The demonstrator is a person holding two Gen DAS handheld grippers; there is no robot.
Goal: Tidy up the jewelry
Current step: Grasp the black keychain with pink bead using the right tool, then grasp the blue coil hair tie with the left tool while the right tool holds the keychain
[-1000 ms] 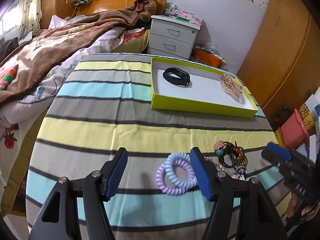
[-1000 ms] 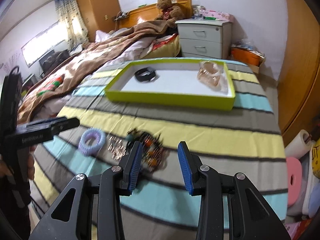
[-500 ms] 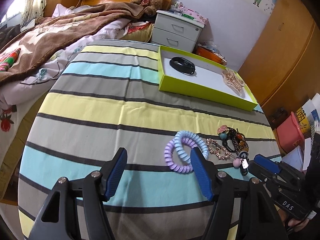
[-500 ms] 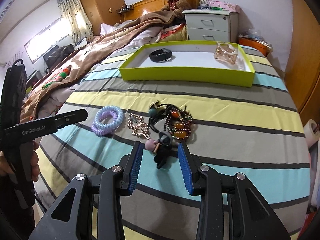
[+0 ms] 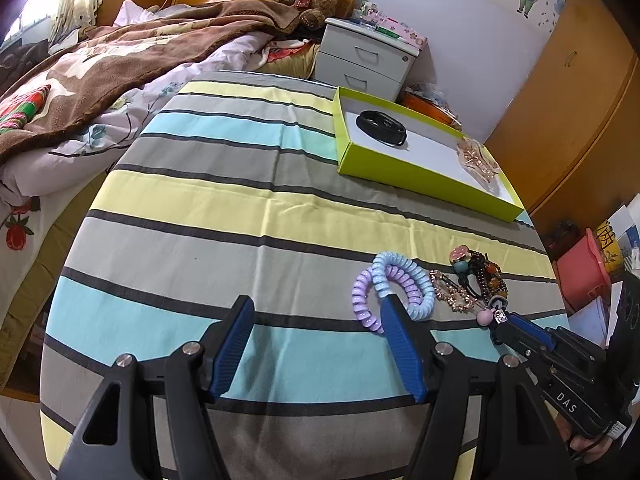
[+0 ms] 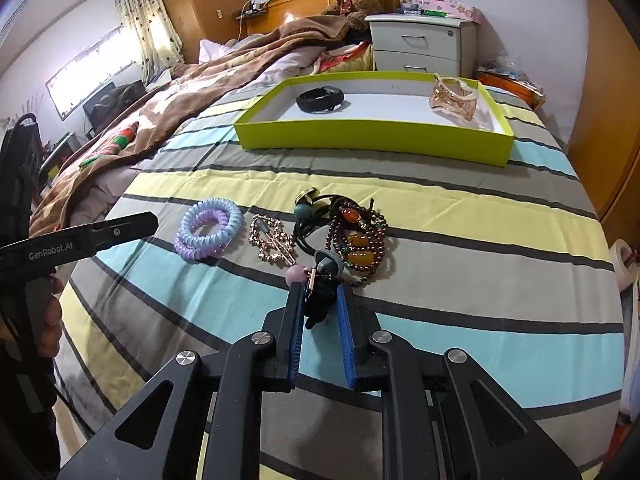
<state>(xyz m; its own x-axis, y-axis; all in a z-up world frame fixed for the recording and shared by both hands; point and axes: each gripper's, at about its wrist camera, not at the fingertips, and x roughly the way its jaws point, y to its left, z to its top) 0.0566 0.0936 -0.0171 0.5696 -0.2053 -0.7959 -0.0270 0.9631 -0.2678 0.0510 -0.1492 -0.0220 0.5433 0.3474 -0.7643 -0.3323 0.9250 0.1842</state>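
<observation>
A pile of jewelry lies on the striped cloth: blue and purple coil hair ties [image 6: 210, 229], a gold chain clip [image 6: 272, 240], a dark bead bracelet [image 6: 358, 240] and a dark charm with a pink ball [image 6: 320, 280]. My right gripper [image 6: 318, 294] has closed around the dark charm. My left gripper [image 5: 316, 312] is open and empty, low over the cloth just left of the hair ties [image 5: 394, 290]. A lime-green tray [image 6: 372, 136] at the far side holds a black band [image 6: 320, 100] and a clear pinkish hair claw [image 6: 454, 98].
The table stands beside a bed with a brown blanket [image 5: 120, 64]. A white nightstand [image 5: 368, 60] stands behind the tray. A wooden wardrobe [image 5: 580, 92] is at the right. A pink bin [image 5: 584, 272] sits past the right table edge.
My right gripper moved forward to the pile and its jaws narrowed onto the dark charm. My left gripper drew back and left, staying open.
</observation>
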